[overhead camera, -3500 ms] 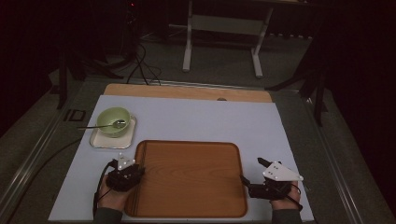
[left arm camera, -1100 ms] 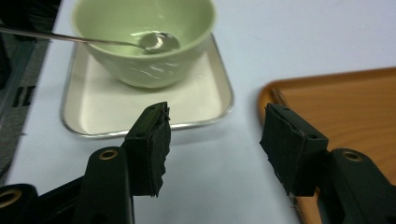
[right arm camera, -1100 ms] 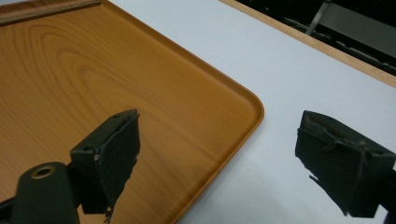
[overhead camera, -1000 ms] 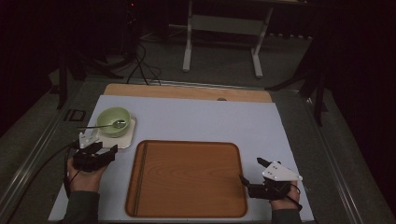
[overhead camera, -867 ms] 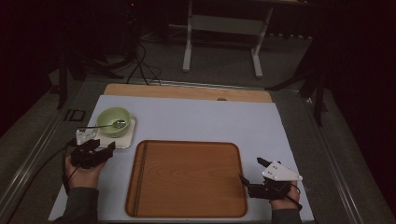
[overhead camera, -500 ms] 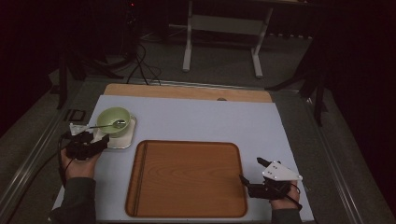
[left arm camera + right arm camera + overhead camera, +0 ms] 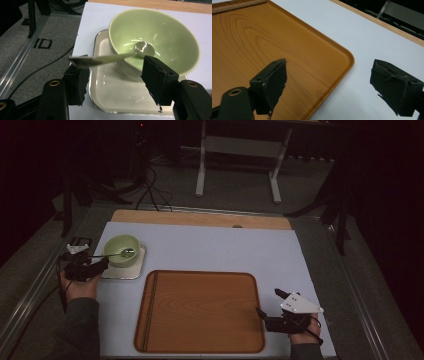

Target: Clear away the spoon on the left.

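Worktop (image 7: 210, 245): mat covers most of it, a bare strip along the far edge.
Plate (image 7: 131, 271): sits at the mat's far-left corner, left of and just behind the tray.
Bowl (image 7: 121, 249): on the plate, toward its far side.
Spoon (image 7: 107, 254): lies in the bowl, handle out over the rim to the left.
Tray (image 7: 200, 312): near middle of the mat.
Left tongs (image 7: 98, 263): at the plate's left edge, astride the spoon handle.
Right tongs (image 7: 266, 309): at the tray's near-right corner.

The green bowl (image 7: 160, 37) looks glazed and glossy, the spoon (image 7: 112, 58) shiny metal, the plate (image 7: 115, 92) smooth and glossy, the tray (image 7: 200, 312) grained wood.
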A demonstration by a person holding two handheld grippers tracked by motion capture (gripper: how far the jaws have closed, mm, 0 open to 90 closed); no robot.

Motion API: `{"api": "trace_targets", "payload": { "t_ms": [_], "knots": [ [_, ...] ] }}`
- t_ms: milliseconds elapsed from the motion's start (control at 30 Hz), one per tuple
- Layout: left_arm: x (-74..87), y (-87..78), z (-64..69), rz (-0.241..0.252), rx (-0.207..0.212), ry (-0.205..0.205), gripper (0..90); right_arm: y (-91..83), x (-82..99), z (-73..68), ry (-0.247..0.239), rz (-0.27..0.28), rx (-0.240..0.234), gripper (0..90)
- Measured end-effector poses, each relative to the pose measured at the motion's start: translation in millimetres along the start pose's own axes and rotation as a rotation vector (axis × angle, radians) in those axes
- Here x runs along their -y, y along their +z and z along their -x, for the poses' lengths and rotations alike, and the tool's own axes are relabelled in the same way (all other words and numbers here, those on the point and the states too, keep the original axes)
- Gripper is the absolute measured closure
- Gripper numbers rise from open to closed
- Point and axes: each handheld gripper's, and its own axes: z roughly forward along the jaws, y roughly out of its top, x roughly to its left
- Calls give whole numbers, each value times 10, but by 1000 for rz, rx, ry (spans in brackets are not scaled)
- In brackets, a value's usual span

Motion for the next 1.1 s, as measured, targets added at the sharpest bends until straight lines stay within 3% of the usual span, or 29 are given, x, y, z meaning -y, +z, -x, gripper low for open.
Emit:
{"api": "trace_targets", "payload": {
  "t_ms": [233,400,667,833,1100],
  "knots": [
    [-92,102,-32,-4,-8,-35,410,2,1,2,-1,0,-1,135],
    [-91,170,-44,-15,26,-69,493,-2,1,1,0,0,-1,135],
    [-99,200,-70,1,42,-114,612,17,-2,-16,-19,-13,0,135],
    [-98,181,-56,5,52,-107,646,18,-5,-24,-27,-17,0,135],
    [-63,222,-30,-21,64,-104,630,16,-6,-26,-29,-17,2,135]
  ]
}}
